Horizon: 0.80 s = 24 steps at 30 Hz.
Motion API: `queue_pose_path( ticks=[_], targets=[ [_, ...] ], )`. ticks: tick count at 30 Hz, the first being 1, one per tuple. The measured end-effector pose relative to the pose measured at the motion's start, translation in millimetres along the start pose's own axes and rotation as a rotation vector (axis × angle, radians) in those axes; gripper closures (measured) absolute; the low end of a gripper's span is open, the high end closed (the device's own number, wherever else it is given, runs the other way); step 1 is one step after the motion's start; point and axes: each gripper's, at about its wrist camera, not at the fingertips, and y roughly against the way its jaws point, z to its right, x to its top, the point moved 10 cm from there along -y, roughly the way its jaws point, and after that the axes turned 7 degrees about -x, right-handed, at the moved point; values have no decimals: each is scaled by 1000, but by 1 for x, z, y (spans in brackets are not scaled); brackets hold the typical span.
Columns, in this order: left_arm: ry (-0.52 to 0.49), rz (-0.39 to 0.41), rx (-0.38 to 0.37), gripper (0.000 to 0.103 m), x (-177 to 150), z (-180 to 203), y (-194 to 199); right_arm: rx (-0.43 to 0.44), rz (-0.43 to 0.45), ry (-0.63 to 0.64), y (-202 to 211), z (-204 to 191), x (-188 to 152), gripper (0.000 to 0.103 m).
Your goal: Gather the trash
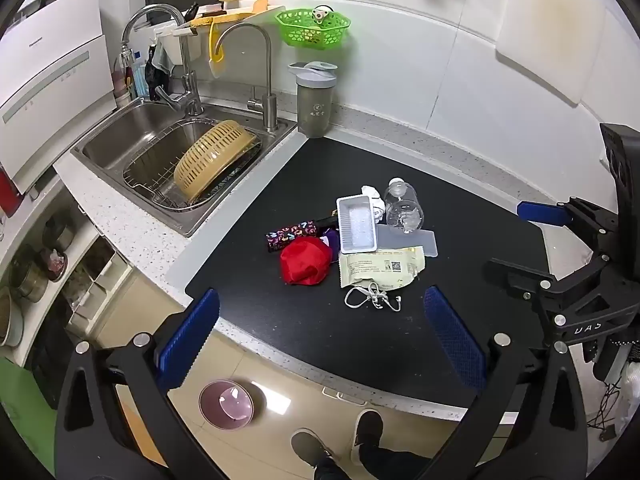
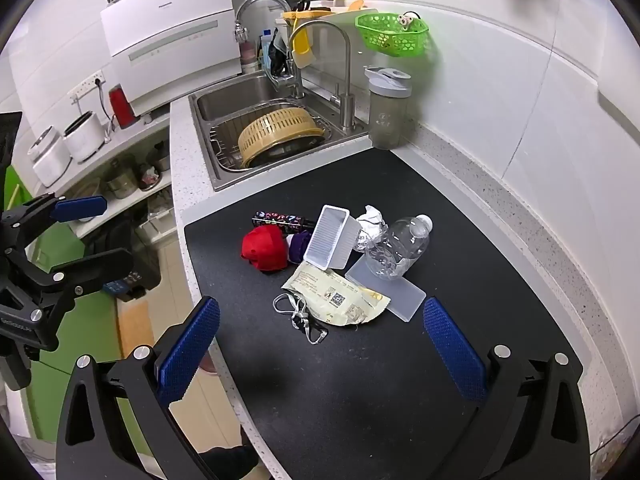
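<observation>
Foreground, lower frame: left gripper (image 1: 320, 336) and right gripper (image 2: 320, 344), each with blue pads spread wide and released, nothing between them, hovering over the near edge of a black mat (image 2: 360, 400). Centre of both views: the trash heap on the mat, comprising a white cord (image 1: 370, 298), a yellowish wrapper (image 1: 380, 268), a red crumpled piece (image 1: 306, 260), a white plastic tray (image 1: 356, 222), a flat translucent lid (image 2: 394, 290) and a clear bottle (image 2: 400, 250). Upper left: sink (image 1: 120, 132) holding a yellow colander (image 1: 214, 160). Upper centre: green basket (image 1: 312, 28) on the wall.

"Panasonic" on white dishwasher (image 2: 168, 32), "DAS" on right tool (image 1: 588, 326)
</observation>
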Motion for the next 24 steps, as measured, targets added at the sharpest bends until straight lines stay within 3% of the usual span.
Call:
queue_pose_path(
  ticks=[24],
  targets=[
    [0, -9, 5, 3, -12, -4, 7, -4, -1, -5, -4, 3, 0, 5]
  ],
)
